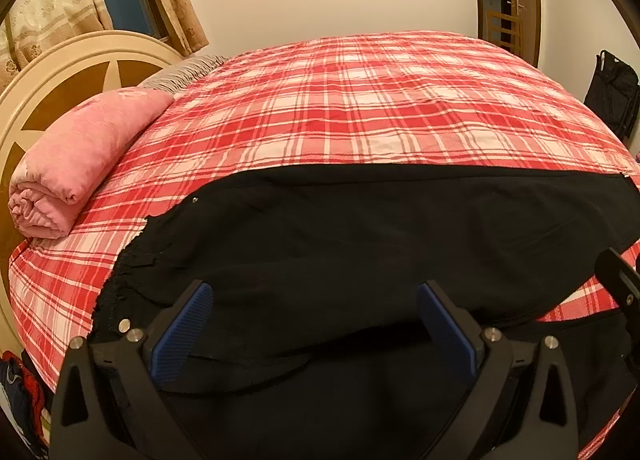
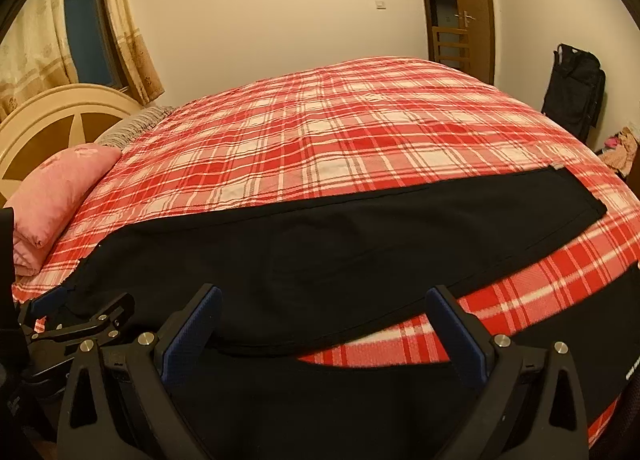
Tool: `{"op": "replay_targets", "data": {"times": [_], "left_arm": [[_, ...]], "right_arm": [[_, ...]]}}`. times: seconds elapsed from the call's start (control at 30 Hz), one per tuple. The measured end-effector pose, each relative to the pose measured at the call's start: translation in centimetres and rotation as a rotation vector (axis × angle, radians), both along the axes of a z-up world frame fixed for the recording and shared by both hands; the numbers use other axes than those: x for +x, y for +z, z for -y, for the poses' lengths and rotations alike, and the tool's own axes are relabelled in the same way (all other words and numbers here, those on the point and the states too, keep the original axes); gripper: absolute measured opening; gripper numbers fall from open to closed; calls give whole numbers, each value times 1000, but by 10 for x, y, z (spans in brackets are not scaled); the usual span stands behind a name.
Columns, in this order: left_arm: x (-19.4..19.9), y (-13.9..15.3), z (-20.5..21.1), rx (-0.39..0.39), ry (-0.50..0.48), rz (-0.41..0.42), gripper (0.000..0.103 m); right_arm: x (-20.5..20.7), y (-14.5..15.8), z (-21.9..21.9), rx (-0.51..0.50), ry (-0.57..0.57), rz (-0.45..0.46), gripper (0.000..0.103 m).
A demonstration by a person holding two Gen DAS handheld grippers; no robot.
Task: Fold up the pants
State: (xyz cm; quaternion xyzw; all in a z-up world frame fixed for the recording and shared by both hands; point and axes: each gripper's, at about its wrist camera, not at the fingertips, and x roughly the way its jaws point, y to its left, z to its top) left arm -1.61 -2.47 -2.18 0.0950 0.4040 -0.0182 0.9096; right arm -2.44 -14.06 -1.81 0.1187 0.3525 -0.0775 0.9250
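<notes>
Black pants (image 1: 360,236) lie flat across the near part of the bed, waistband to the left, legs running right; they also show in the right wrist view (image 2: 340,260). One leg lies farther back, the other along the bed's near edge, with plaid showing between them on the right. My left gripper (image 1: 314,300) is open and empty, hovering over the near leg close to the waist. My right gripper (image 2: 324,304) is open and empty over the near leg's upper edge. The left gripper also shows at the left edge of the right wrist view (image 2: 80,320).
The bed has a red and white plaid cover (image 1: 360,100). A rolled pink blanket (image 1: 80,156) lies at the left by the round headboard (image 1: 60,68). A black bag (image 2: 572,88) stands by the far wall near a wooden door (image 2: 460,0).
</notes>
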Motion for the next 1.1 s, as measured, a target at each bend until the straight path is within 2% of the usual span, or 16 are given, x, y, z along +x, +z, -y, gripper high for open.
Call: {"op": "replay_targets", "data": {"times": [0.13, 0.27, 0.37, 0.5, 0.57, 0.77, 0.83, 0.87, 0.9, 0.93, 0.97, 1.0, 1.07, 1.1], "left_arm": [[13, -3, -19, -53, 9, -36, 103], [31, -9, -51, -92, 80, -80, 103], [39, -14, -73, -95, 128, -88, 103], [41, -17, -98, -140, 148, -79, 103], [40, -18, -111, -157, 157, -68, 103], [42, -21, -147, -172, 189, -65, 103], [43, -24, -158, -173, 198, -77, 103], [43, -25, -164, -176, 201, -83, 103], [43, -26, -168, -178, 204, -86, 103], [42, -26, -172, -182, 208, -85, 103], [41, -25, -177, -191, 212, -82, 103], [41, -24, -182, -205, 214, -76, 103], [39, -21, -190, -238, 217, -63, 103], [39, -19, -194, -257, 218, -60, 103]], "right_arm": [[31, 5, -1, 6, 116, 25, 102], [94, -6, -20, 20, 317, -53, 102], [147, -22, -52, 26, 486, -125, 101], [198, -35, -93, 124, 630, -167, 99], [219, -40, -117, 136, 697, -183, 99], [261, -67, -187, 61, 876, -227, 99], [263, -80, -208, -10, 926, -258, 98], [259, -85, -215, -65, 940, -257, 92], [251, -84, -221, -122, 967, -218, 82], [245, -82, -220, -115, 1007, -193, 69], [240, -77, -221, -89, 1038, -186, 39], [238, -74, -221, -85, 1032, -196, 19], [233, -68, -220, -100, 1006, -192, 4], [227, -62, -218, -104, 997, -172, 3]]}}
